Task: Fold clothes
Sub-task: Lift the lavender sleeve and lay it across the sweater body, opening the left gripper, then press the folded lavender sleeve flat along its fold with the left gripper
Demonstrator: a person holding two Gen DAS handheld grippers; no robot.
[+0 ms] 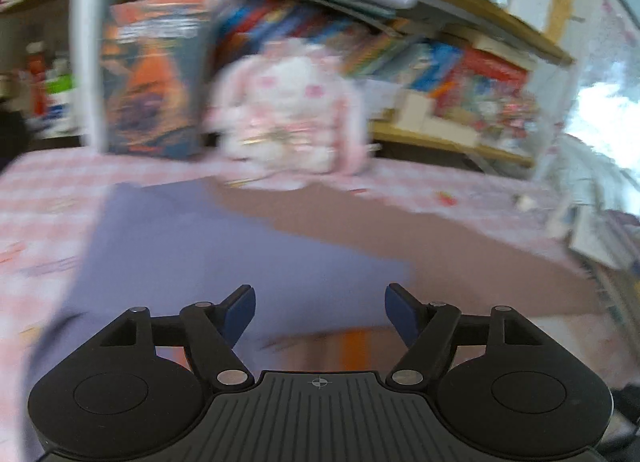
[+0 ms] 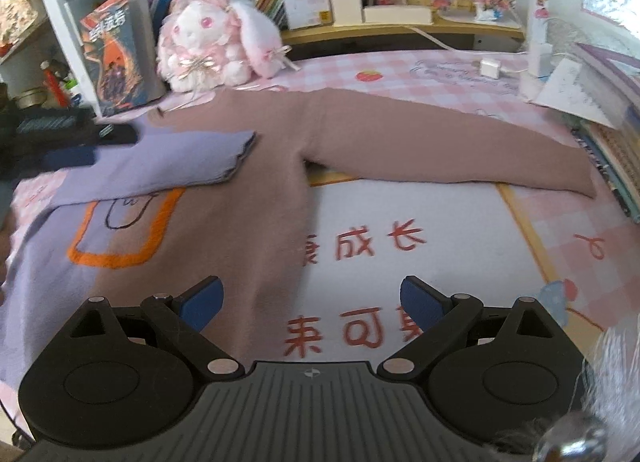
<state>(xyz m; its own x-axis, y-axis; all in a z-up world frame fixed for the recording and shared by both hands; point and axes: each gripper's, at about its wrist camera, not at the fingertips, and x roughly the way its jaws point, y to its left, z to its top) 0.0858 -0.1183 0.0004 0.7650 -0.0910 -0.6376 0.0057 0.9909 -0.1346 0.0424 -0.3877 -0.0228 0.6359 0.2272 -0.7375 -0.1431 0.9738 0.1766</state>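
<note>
A brown and lilac sweater with an orange outline on it lies flat on the pink checked tabletop. Its lilac sleeve is folded across the chest, while the brown sleeve stretches out to the right. My right gripper is open over the sweater's right edge, nothing between its fingers. In the blurred left wrist view, my left gripper is open above the lilac sleeve, holding nothing. The same left gripper shows as a dark blur at the left in the right wrist view.
A pink plush rabbit and an upright book stand behind the sweater, in front of crowded bookshelves. A white charger and cable lie at the back right. Stacked books line the right edge.
</note>
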